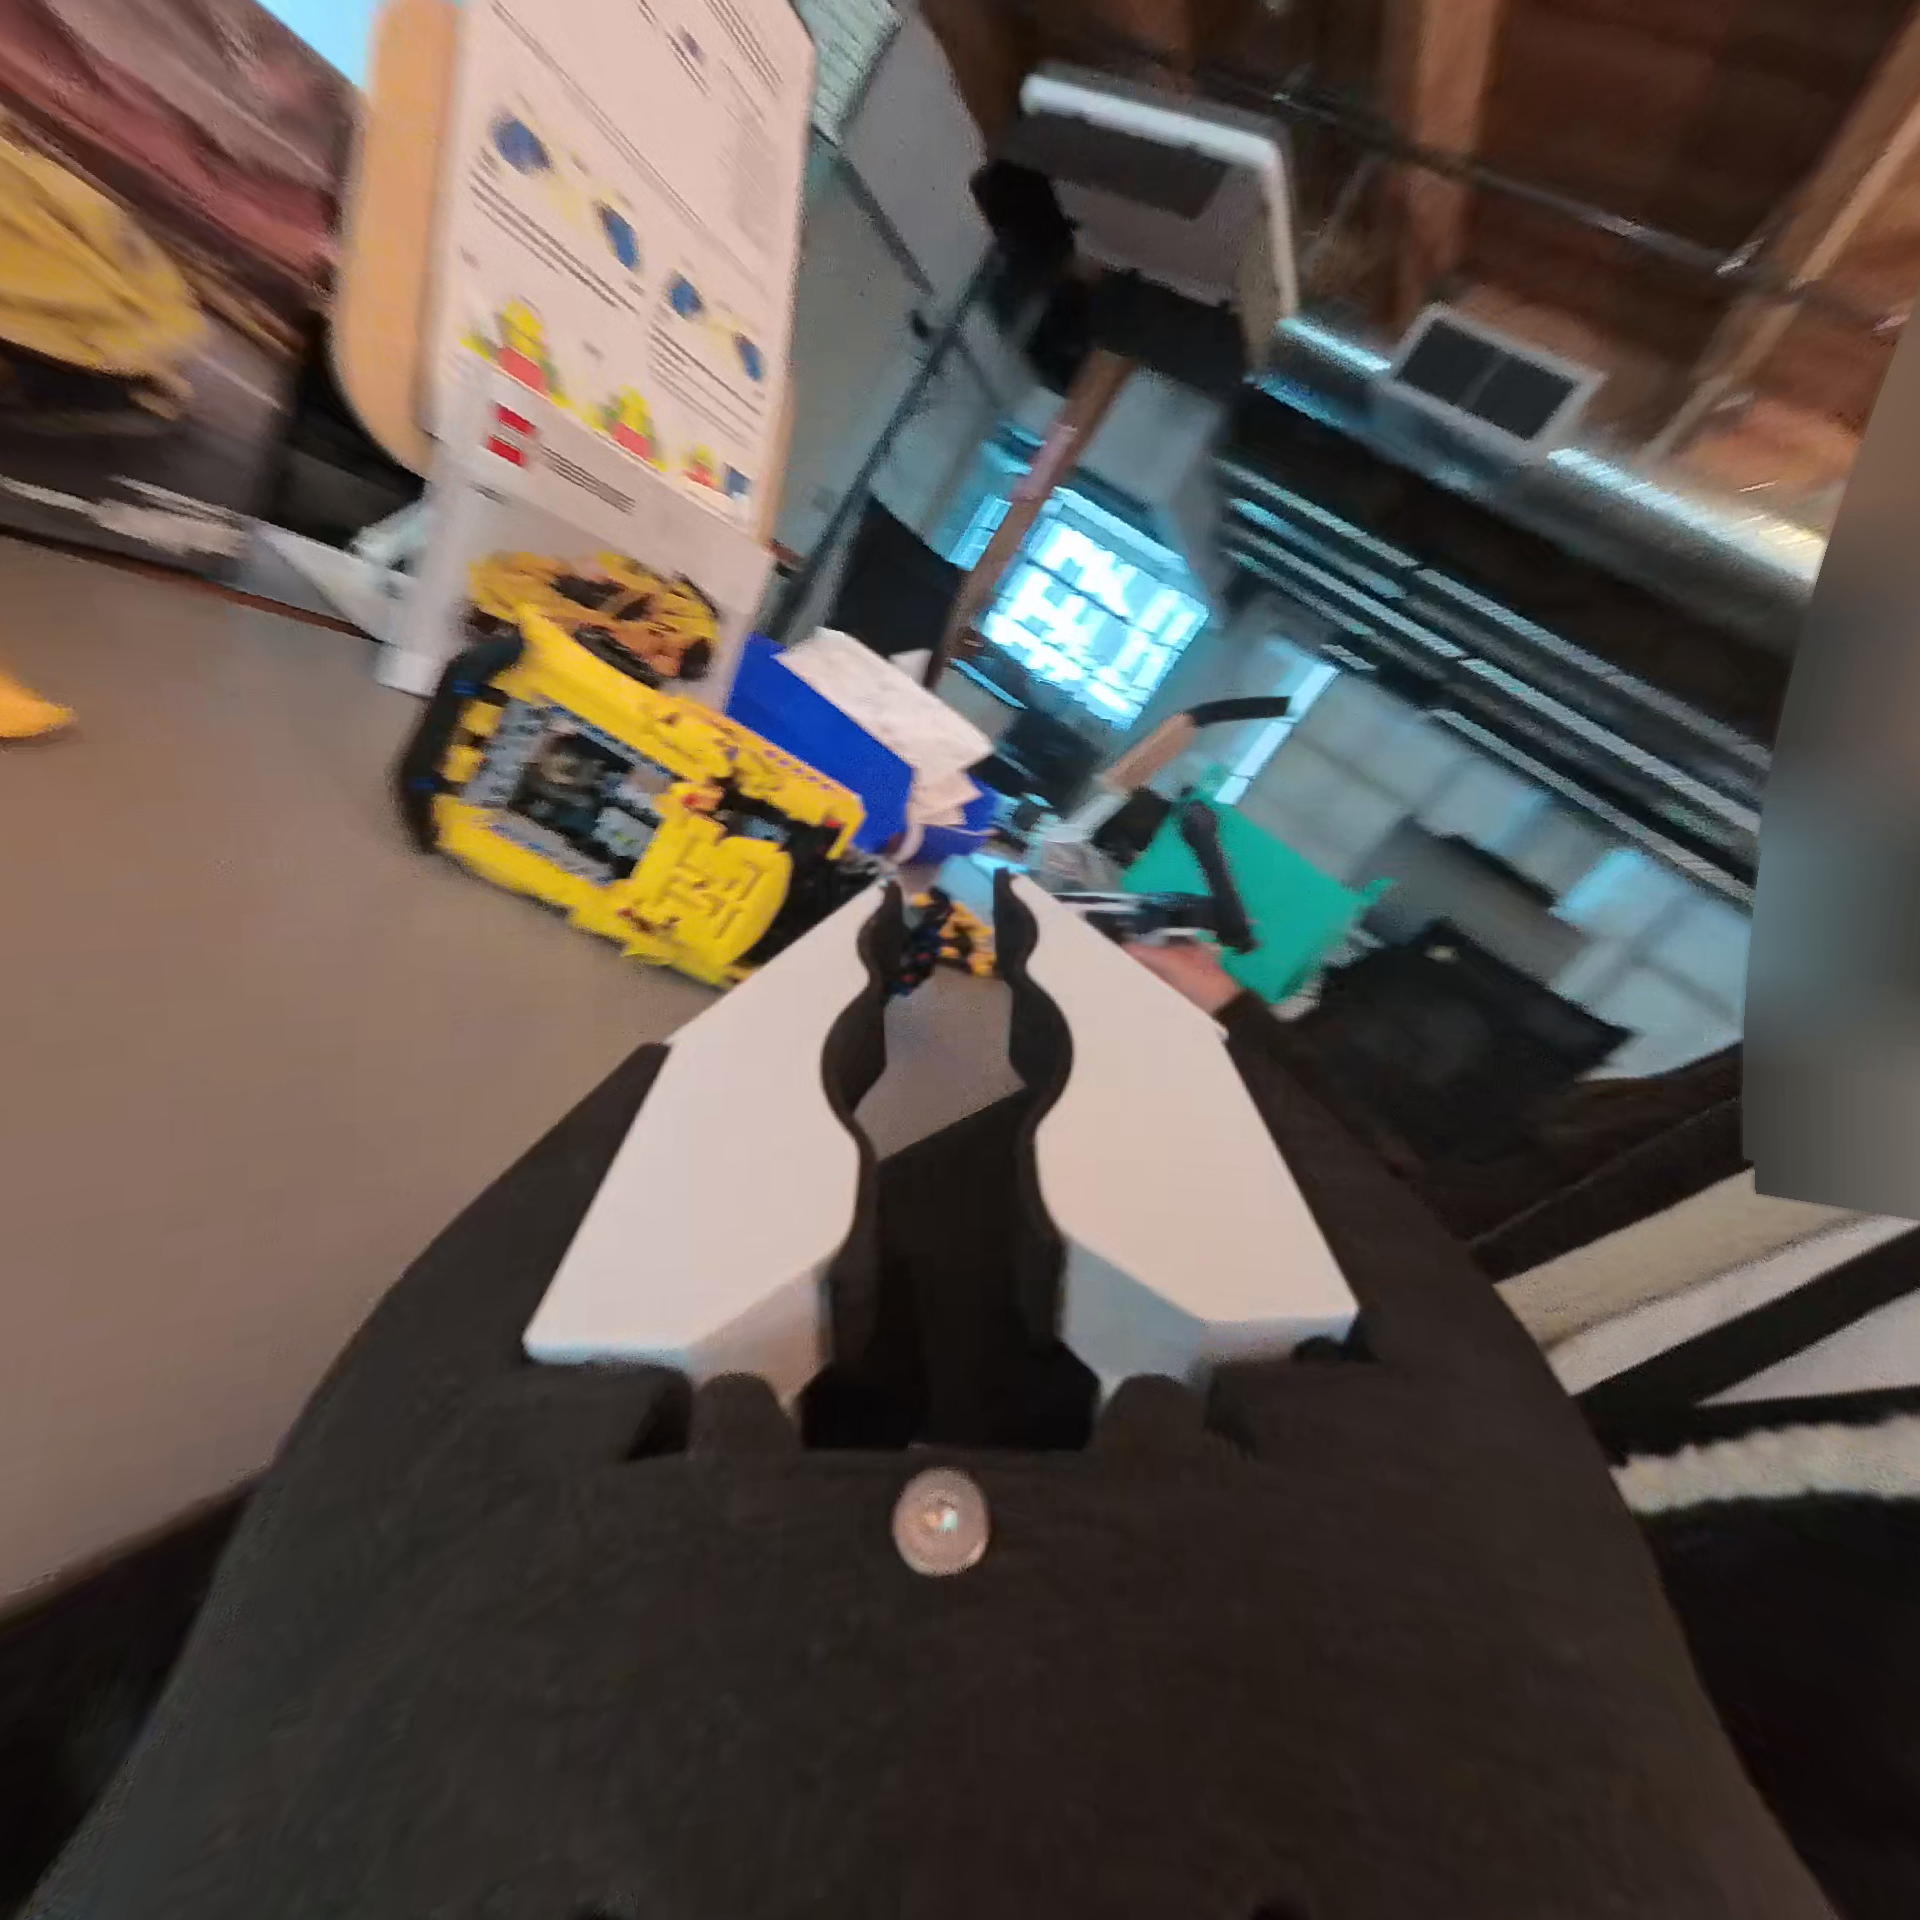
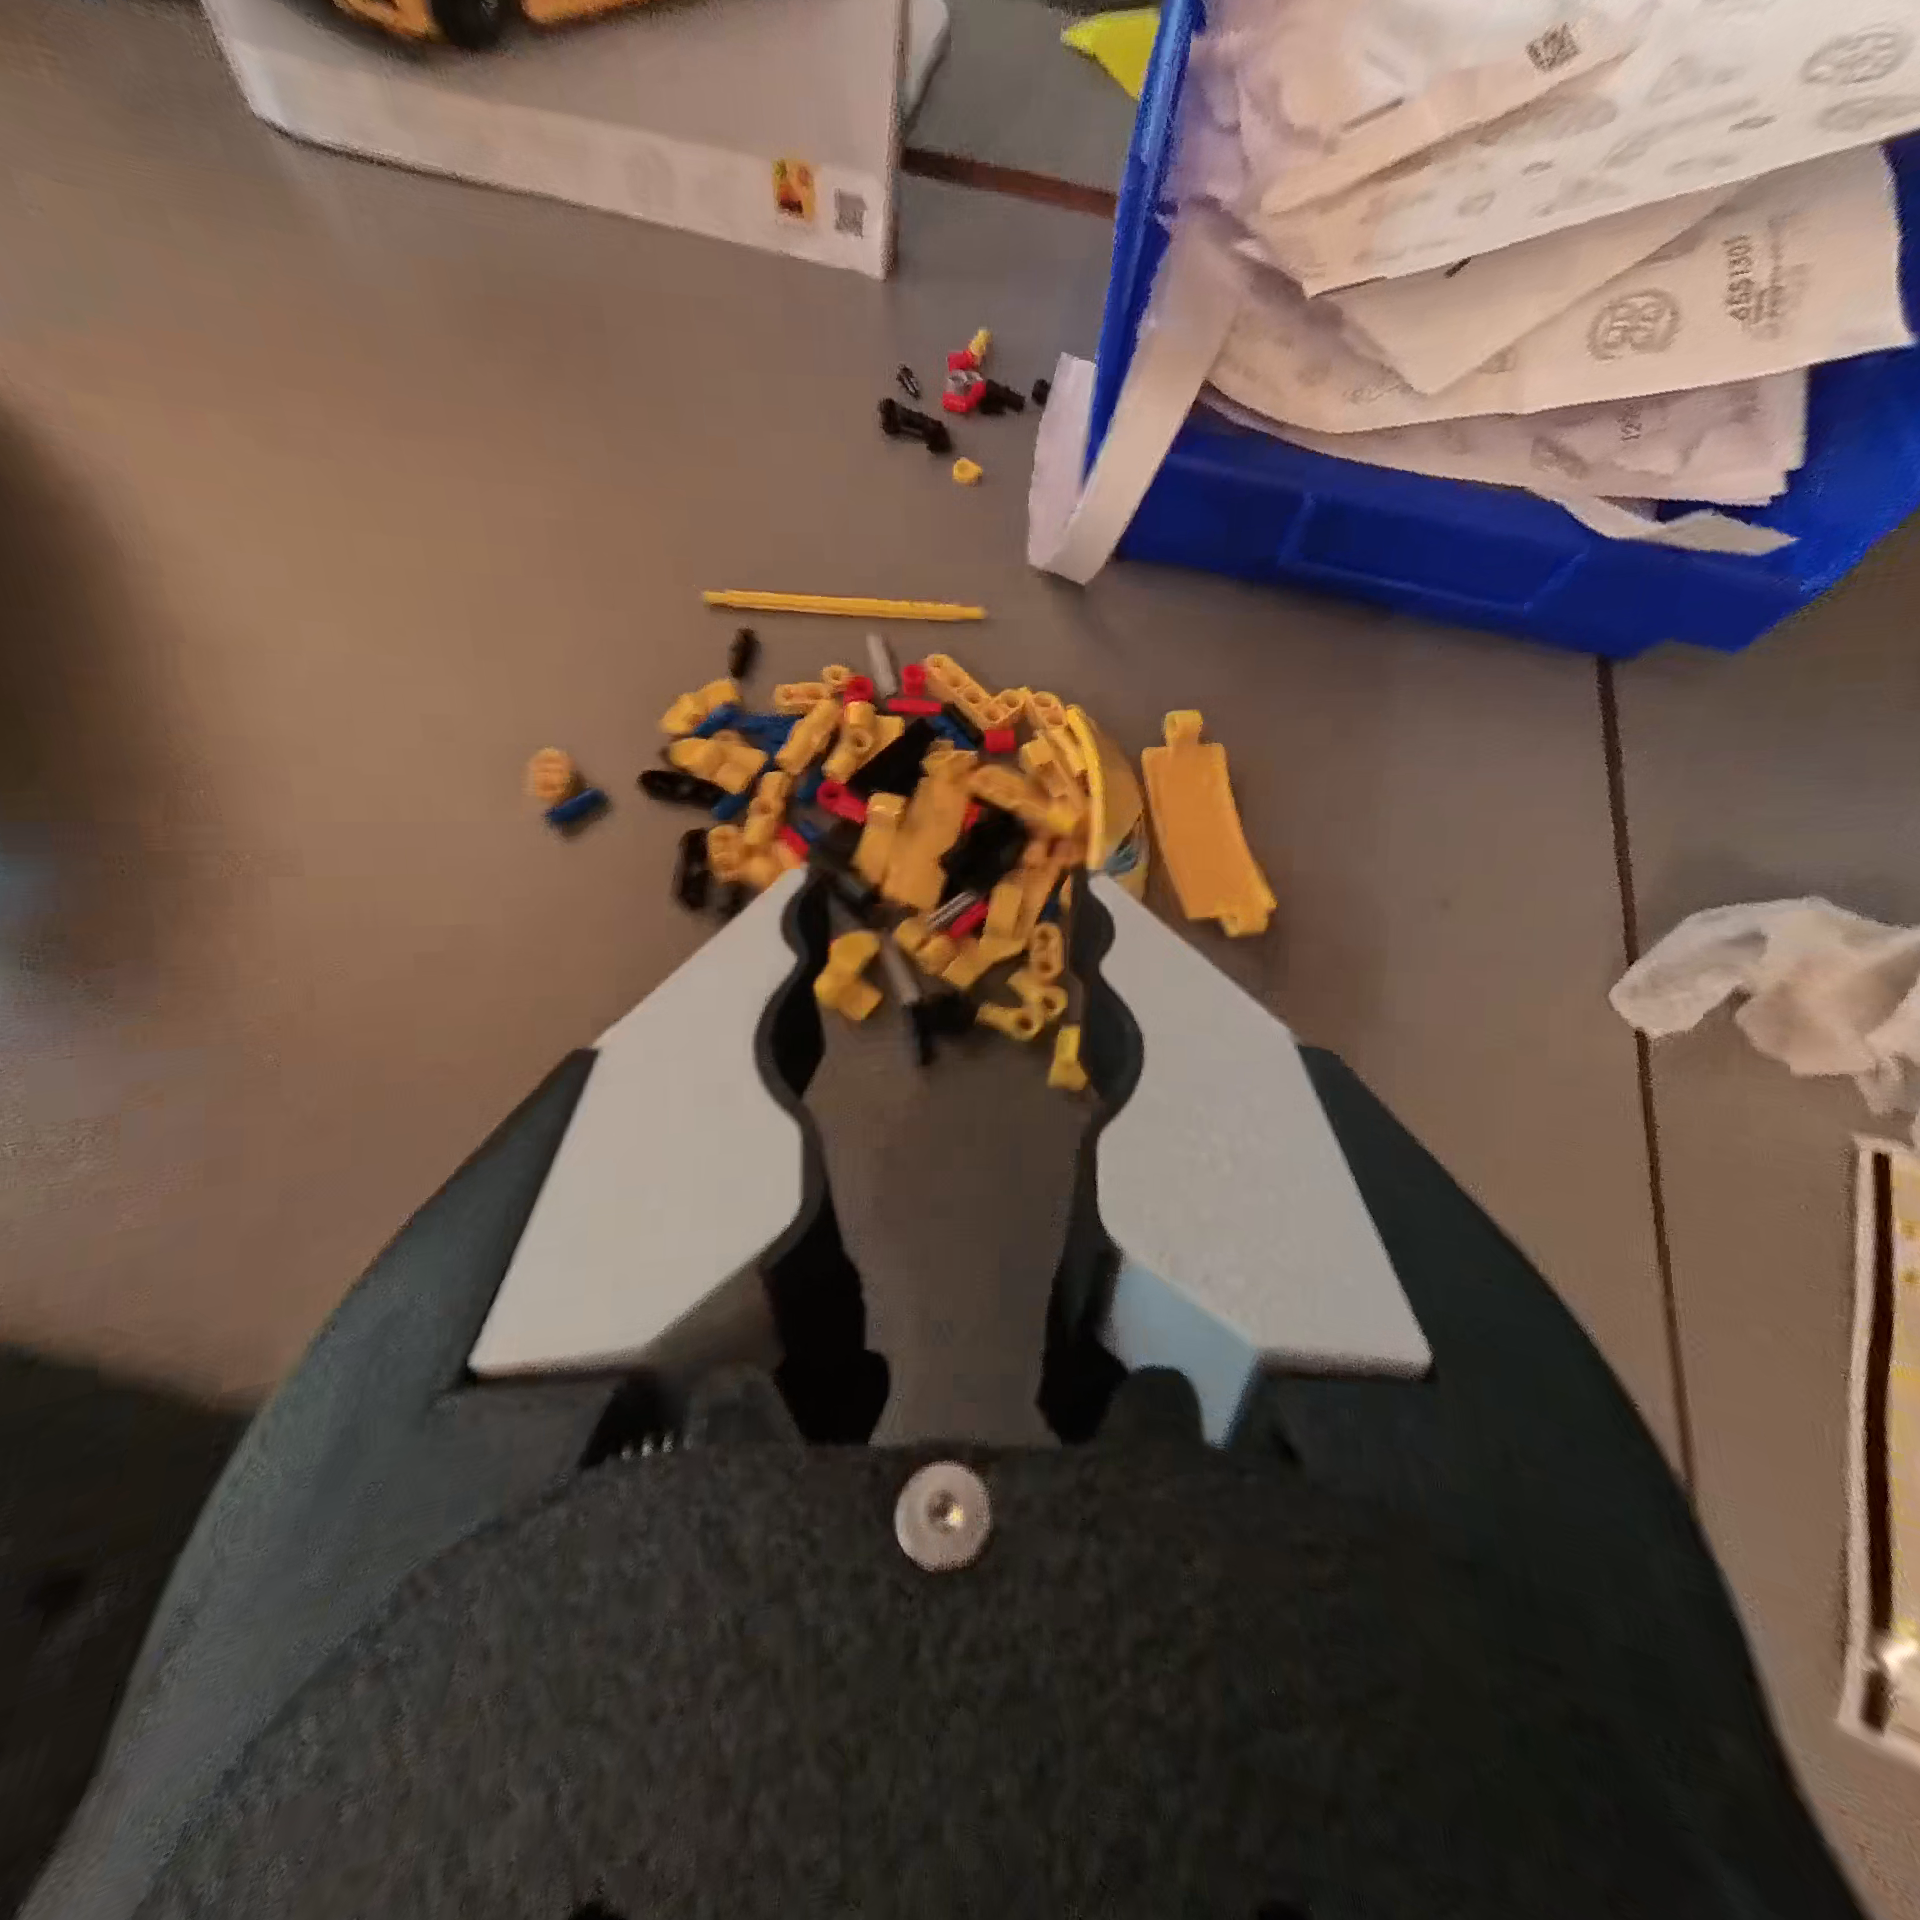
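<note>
The right gripper (image 2: 940, 894) is open and empty, its jaws spread over a pile of small bricks (image 2: 914, 821), mostly yellow with some black, red and blue; whether the tips touch the pile I cannot tell. A curved yellow panel (image 2: 1205, 821) lies flat just beside the pile, and a thin yellow rod (image 2: 842, 605) lies beyond it. The left gripper (image 1: 940, 904) is also open, holds nothing, and is tilted above the grey table (image 1: 208, 935). The thing nearest to it is a half-built yellow toy car (image 1: 634, 800), lying on its side; the view is blurred.
</note>
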{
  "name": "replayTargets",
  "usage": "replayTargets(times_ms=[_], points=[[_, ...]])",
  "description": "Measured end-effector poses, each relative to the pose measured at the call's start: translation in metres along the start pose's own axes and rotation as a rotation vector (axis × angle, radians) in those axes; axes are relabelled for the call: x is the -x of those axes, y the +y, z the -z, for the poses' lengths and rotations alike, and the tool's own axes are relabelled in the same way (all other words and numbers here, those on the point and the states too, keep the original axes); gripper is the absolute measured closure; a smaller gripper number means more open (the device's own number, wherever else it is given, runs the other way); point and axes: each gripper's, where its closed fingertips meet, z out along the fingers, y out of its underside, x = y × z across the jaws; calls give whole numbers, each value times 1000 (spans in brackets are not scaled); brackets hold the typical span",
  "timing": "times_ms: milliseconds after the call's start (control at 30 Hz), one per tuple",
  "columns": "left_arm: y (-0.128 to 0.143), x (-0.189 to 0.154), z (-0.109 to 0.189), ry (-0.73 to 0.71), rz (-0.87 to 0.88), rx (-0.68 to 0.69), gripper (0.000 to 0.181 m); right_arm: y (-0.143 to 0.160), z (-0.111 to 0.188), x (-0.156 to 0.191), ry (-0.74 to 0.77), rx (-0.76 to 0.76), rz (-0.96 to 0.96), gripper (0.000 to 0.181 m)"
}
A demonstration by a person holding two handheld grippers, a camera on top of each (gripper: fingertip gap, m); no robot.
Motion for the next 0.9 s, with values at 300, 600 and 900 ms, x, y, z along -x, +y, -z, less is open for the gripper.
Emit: replayTargets(times_ms=[300, 600, 900], points=[[65, -26, 135, -466, -320, -54, 164, -39, 143, 112, -254, -475, -10, 132], [215, -84, 200, -533, -211, 245, 164, 46, 205, 347, -769, -524, 166, 130], [329, -147, 250, -594, -265, 605, 164, 259, 222, 391, -787, -81, 141, 128]])
